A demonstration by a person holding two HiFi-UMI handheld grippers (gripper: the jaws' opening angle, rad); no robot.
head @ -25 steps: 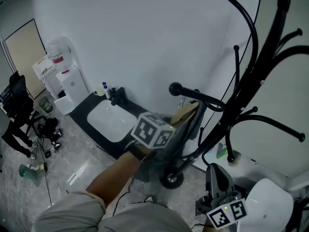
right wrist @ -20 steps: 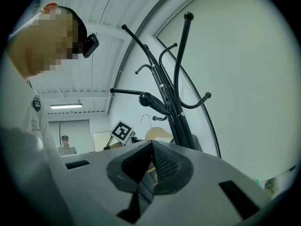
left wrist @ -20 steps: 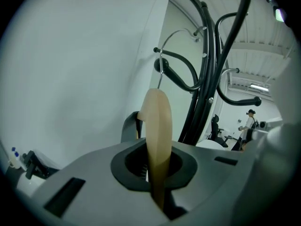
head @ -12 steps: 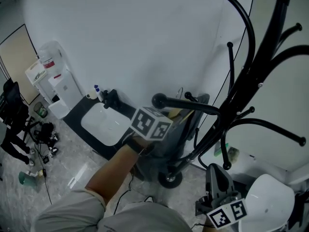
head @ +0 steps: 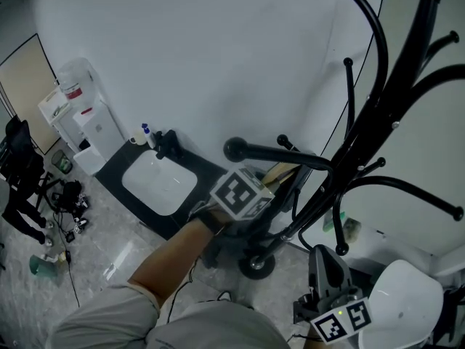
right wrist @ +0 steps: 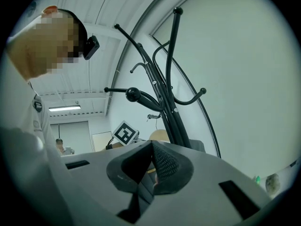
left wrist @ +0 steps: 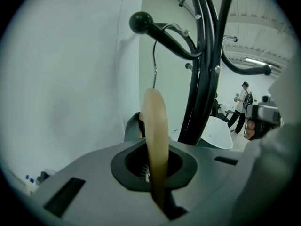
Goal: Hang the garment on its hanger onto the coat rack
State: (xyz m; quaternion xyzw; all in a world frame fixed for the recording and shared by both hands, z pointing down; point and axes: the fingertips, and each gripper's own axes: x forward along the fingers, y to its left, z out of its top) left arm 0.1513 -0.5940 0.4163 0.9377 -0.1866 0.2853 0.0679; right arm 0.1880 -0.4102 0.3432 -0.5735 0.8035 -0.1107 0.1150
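Note:
My left gripper [head: 251, 198], under its marker cube, is shut on the pale wooden hanger [left wrist: 154, 121], which stands edge-on between the jaws. The hanger's wire hook [left wrist: 154, 62] rises to a black coat rack arm [left wrist: 174, 34] just behind its ball end [left wrist: 140, 21]; I cannot tell whether the hook rests on it. Grey garment cloth [left wrist: 130, 126] hangs behind the hanger and shows dark below the cube [head: 232, 235]. The coat rack pole [head: 378, 107] stands to the right. My right gripper [head: 325, 259] sits low at the bottom right, shut and empty [right wrist: 153, 147].
A white basin in a black counter [head: 158, 182] and a white water dispenser [head: 80, 115] stand along the wall at left. The rack's base [head: 253, 266] is on the floor. A white round seat [head: 403, 307] is at the bottom right. A chair and clutter [head: 22, 180] lie far left.
My left gripper has carried the hanger to the right, from left of the arm's ball end to under the arm, nearer the pole. The right gripper has stayed put.

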